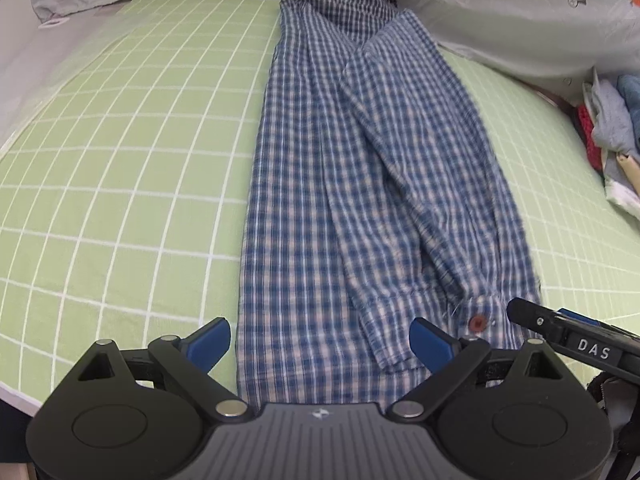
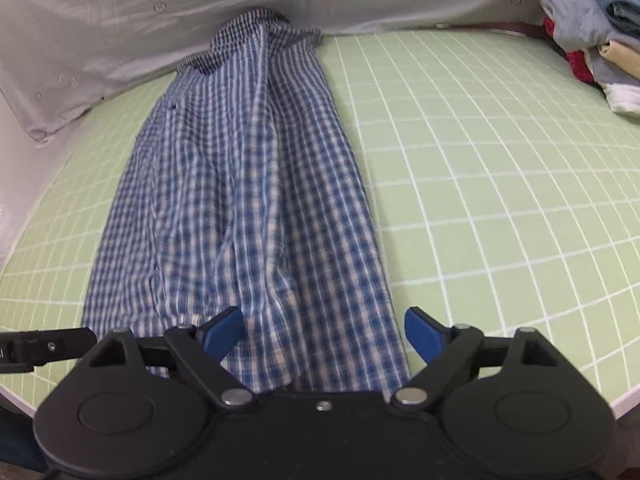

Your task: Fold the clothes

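The green gridded sheet fills both wrist views, with pale printed fabric bunched along its far edge from ten to two o'clock. At about three o'clock in the left view sits a pile of other clothes; I cannot tell how many are folded.

The checked shirt lies lengthwise down the middle of the sheet, collar at twelve o'clock and hem at six, beneath my tools. I judge the side folds done: both flanks are turned in, leaving one long narrow strip, and a sleeve lies on top, running from one toward five o'clock, its cuff with a red button resting near the hem. The crosswise folds, hem toward collar, remain, and then presumably a move to the pile.

The left gripper hangs over the hem with its tongs spread wide, cloth beneath them but nothing clamped. The right gripper is likewise spread, straddling the strip's right edge, pads clear of the fabric. Neither tool holds the shirt.
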A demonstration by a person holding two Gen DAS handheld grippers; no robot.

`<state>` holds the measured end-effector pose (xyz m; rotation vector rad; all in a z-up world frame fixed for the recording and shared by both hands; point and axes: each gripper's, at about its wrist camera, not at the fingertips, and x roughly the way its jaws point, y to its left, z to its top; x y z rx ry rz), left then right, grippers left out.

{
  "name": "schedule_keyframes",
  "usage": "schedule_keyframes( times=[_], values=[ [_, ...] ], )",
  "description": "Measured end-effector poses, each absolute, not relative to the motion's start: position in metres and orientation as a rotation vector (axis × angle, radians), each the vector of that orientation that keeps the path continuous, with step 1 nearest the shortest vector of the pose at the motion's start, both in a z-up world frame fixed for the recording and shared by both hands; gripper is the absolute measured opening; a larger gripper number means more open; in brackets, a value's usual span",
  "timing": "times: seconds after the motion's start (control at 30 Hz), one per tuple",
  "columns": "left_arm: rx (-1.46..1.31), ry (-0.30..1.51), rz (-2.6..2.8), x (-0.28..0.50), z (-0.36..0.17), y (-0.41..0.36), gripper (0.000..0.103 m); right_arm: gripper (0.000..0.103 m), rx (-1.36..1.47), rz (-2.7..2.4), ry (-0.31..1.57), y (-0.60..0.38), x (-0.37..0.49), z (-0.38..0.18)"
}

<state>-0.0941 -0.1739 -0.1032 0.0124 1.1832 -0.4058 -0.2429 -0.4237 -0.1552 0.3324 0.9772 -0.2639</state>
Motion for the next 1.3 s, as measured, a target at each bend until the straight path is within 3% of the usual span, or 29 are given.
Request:
schedule_keyframes(
  times=[0.87,0.93,0.97,1.03,1.13,1.2,1.23,1.3],
  values=[
    [0.114,1.229,-0.369,-0.124,-0.13,-0.181,0.094,0.095,0.204,-0.218,1.101,-0.401,-0.263,-0.176],
    [0.129,1.219,-0.369,-0.126,-0.128,-0.181,0.09,0.083,0.184,-0.214,1.096,-0.398,-0.264,-0.173],
    [0.138,1.213,-0.369,-0.128,-0.127,-0.181,0.083,0.078,0.171,-0.212,1.093,-0.397,-0.265,-0.172],
    [0.172,1.195,-0.362,-0.13,-0.124,-0.183,0.072,0.05,0.152,-0.187,1.083,-0.395,-0.266,-0.167],
    [0.194,1.168,-0.376,-0.132,-0.121,-0.184,0.047,0.022,0.151,-0.152,1.083,-0.395,-0.269,-0.162],
    [0.172,1.164,-0.423,-0.131,-0.118,-0.182,0.008,0.012,0.163,-0.142,1.083,-0.396,-0.27,-0.161],
    [0.146,1.173,-0.434,-0.129,-0.117,-0.18,0.008,0.005,0.176,-0.139,1.085,-0.398,-0.271,-0.161],
    [0.117,1.177,-0.44,-0.127,-0.112,-0.177,0.007,0.004,0.227,-0.136,1.087,-0.405,-0.272,-0.16]
  ],
)
